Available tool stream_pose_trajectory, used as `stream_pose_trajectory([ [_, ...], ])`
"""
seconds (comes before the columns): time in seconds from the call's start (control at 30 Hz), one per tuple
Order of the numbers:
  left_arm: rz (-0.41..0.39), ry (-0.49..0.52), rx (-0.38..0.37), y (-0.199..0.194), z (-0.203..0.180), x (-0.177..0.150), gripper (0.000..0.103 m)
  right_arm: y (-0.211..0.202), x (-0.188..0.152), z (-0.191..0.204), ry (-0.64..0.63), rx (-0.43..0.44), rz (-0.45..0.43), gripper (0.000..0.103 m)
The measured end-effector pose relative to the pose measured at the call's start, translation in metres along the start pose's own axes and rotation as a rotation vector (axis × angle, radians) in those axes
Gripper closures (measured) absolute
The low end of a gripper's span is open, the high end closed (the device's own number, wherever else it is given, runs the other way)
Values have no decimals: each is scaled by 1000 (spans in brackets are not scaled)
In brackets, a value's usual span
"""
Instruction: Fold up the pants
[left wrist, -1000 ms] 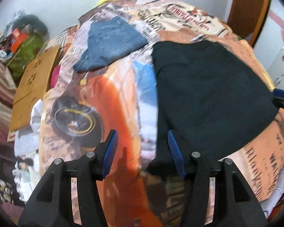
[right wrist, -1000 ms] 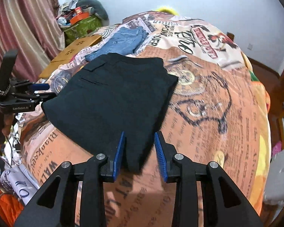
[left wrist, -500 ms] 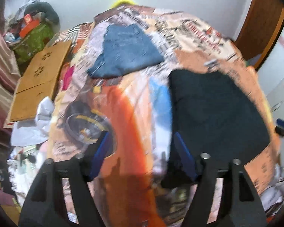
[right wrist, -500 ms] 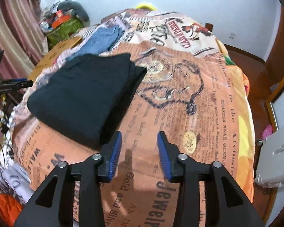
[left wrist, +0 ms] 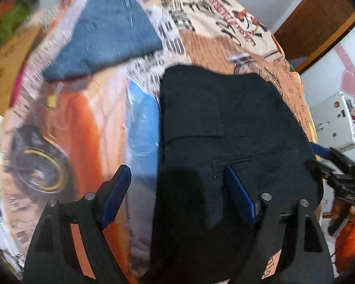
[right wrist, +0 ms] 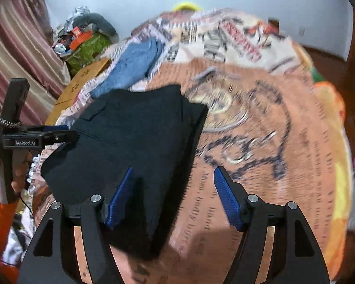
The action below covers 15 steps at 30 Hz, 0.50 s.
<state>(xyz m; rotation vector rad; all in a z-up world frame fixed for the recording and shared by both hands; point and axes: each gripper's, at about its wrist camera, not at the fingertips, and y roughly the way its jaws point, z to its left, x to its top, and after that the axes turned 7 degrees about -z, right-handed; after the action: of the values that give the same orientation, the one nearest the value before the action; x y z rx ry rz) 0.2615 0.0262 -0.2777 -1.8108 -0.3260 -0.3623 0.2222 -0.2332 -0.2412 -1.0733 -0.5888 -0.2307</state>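
Observation:
Folded black pants [left wrist: 224,123] lie flat on the printed bedspread [left wrist: 87,123]. My left gripper [left wrist: 177,189] hovers over their near left edge, jaws opening, one blue pad above the bedspread and the other above the fabric, neither pressing. In the right wrist view the pants [right wrist: 135,137] reach under my right gripper [right wrist: 172,194], whose jaws are also opening and straddle the near right edge without gripping. The left gripper [right wrist: 56,133] shows at the pants' far side, held by a hand [right wrist: 19,172]. The right gripper [left wrist: 338,165] shows at the right edge of the left wrist view.
Folded blue jeans [left wrist: 106,35] lie farther up the bed [right wrist: 260,142]. Cardboard [right wrist: 85,80], a green bag [right wrist: 87,47] and a striped curtain [right wrist: 19,47] stand beside the bed on one side. A white box [left wrist: 331,123] and a wooden door [left wrist: 319,19] are on the other.
Both grippers' jaws have spread wider. The left gripper has shifted right over the pants' edge. The right gripper swung off the pants' corner and came back over their right edge.

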Motion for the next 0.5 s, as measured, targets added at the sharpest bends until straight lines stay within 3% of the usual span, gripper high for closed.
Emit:
stream_pose_trajectory([
  [0.1, 11, -23, -27, 9, 6, 3, 11, 14, -1, -9, 56, 44, 18, 37],
  [0.3, 71, -73, -140, 27, 11, 13, 11, 30, 6, -18, 127, 122, 56, 36],
  [0.5, 82, -92, -180, 39, 8, 28, 11, 42, 15, -15, 123, 161, 69, 36],
])
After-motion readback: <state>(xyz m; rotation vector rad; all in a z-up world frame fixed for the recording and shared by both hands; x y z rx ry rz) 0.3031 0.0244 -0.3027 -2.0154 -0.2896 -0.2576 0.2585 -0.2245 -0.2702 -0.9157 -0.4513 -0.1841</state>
